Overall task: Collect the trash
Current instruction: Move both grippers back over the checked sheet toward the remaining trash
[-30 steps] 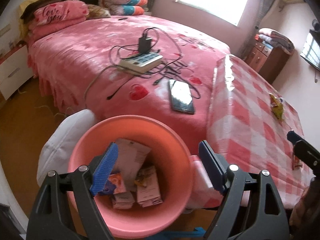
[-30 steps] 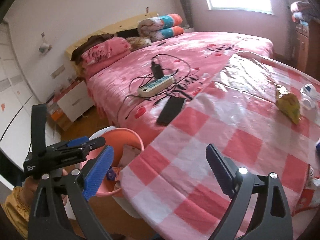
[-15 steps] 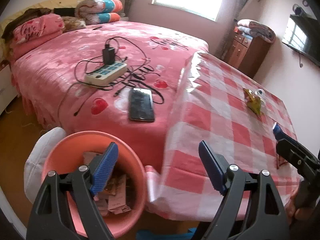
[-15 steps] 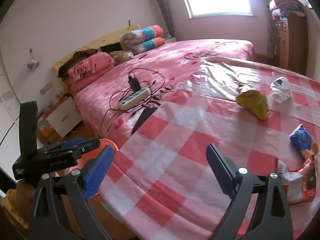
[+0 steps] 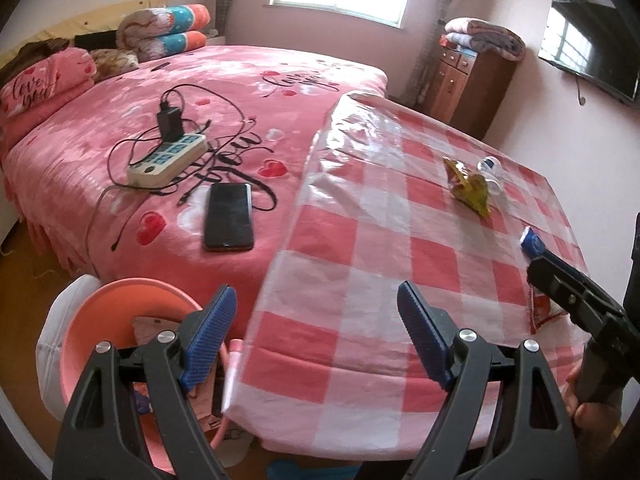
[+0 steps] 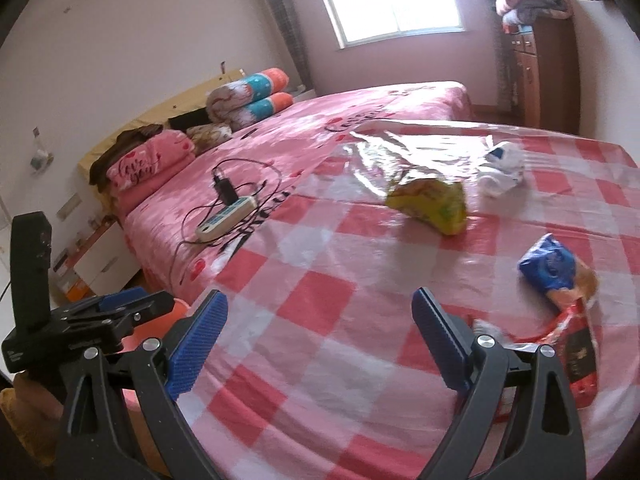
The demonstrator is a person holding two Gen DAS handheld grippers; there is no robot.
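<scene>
A pink bin [image 5: 100, 320] with paper scraps inside stands on the floor at the table's left corner. On the red-checked table [image 6: 320, 320] lie a yellow snack bag [image 6: 432, 204], a crumpled white wrapper [image 6: 500, 168], a blue packet [image 6: 548, 264] and a red packet [image 6: 580, 356]. My left gripper [image 5: 316, 332] hovers open over the table's near-left corner, nothing between its fingers. My right gripper [image 6: 320, 336] stands open above the table's front part, empty, with the red packet just right of its right finger [image 6: 440, 340]. The yellow bag [image 5: 468, 184] also shows in the left wrist view.
A pink bed [image 5: 200, 120] adjoins the table on the left, carrying a power strip [image 5: 168, 160] with cables and a phone [image 5: 229, 216]. A wooden cabinet [image 5: 468, 84] with folded blankets stands by the far wall. A wall TV [image 5: 588, 48] hangs at right.
Both grippers swung right, away from the pink bin and over the checked table. The bin slid to the lower left of both views; the wrappers came closer. Both stayed open.
</scene>
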